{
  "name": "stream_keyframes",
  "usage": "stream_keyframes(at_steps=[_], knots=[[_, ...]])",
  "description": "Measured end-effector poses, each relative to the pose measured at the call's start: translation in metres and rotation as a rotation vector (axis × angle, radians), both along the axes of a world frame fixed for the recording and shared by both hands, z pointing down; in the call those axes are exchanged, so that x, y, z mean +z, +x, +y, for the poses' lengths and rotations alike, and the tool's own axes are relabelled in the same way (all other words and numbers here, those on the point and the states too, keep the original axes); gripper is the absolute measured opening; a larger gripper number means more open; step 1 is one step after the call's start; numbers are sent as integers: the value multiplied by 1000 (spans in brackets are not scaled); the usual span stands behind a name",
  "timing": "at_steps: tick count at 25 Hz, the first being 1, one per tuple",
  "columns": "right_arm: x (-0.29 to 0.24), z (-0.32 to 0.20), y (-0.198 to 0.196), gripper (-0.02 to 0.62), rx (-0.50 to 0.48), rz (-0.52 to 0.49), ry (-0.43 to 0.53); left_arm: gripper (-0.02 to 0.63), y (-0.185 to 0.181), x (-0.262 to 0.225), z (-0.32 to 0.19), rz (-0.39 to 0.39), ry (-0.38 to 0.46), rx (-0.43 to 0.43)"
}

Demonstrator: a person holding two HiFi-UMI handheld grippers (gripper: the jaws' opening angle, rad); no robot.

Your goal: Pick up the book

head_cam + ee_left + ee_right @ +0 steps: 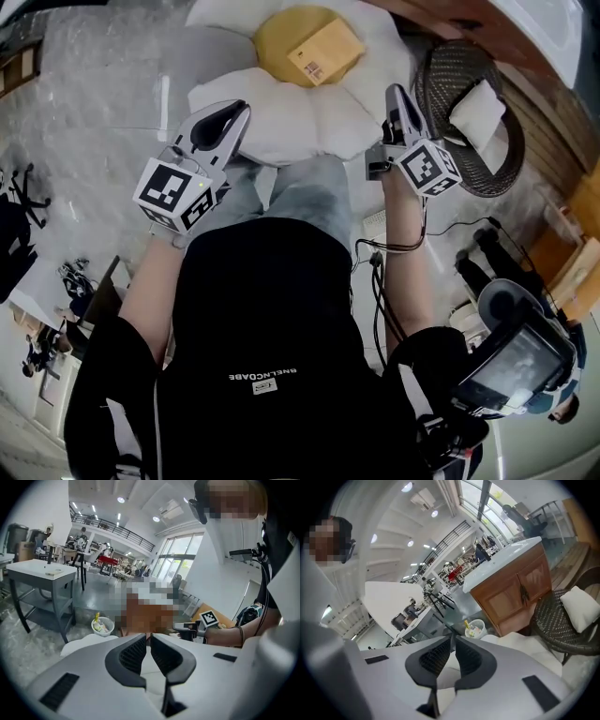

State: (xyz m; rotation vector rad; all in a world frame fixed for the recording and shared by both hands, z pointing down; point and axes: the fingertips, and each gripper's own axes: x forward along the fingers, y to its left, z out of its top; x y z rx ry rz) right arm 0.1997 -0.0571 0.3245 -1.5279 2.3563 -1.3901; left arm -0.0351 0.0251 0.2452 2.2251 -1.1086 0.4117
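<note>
A tan book (325, 52) lies untouched on the yellow centre of a white flower-shaped cushion (309, 127). The left gripper (240, 111) and right gripper (394, 92) hang over the cushion's near edge, jaws closed on nothing. Reaching, gripping and lifting all remain.

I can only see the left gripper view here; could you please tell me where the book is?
Observer: The book lies on the yellow centre of the flower-shaped cushion, ahead of the left gripper, and nothing touches it.
Operator: Thank you. Is the right gripper carrying anything?
Observer: No, the right gripper has its tongs shut with nothing between them.
Operator: What stands beyond it?
Observer: A wicker chair with a white pillow on it stands to the right of the cushion.
</note>
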Motion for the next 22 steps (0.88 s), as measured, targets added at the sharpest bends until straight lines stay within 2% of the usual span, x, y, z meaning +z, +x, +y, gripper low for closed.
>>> stream_keyframes(at_steps=[10, 13, 18, 22], knots=[[93, -13, 18, 28, 40, -24, -119, 20, 3, 63, 6, 0, -69, -10], [117, -26, 21, 34, 50, -33, -130, 51, 2, 81, 5, 9, -96, -12], [163, -44, 21, 96, 53, -59, -171, 63, -5, 112, 5, -3, -127, -12], [195, -51, 16, 116, 27, -41, -194, 64, -15, 136, 6, 6, -154, -49]])
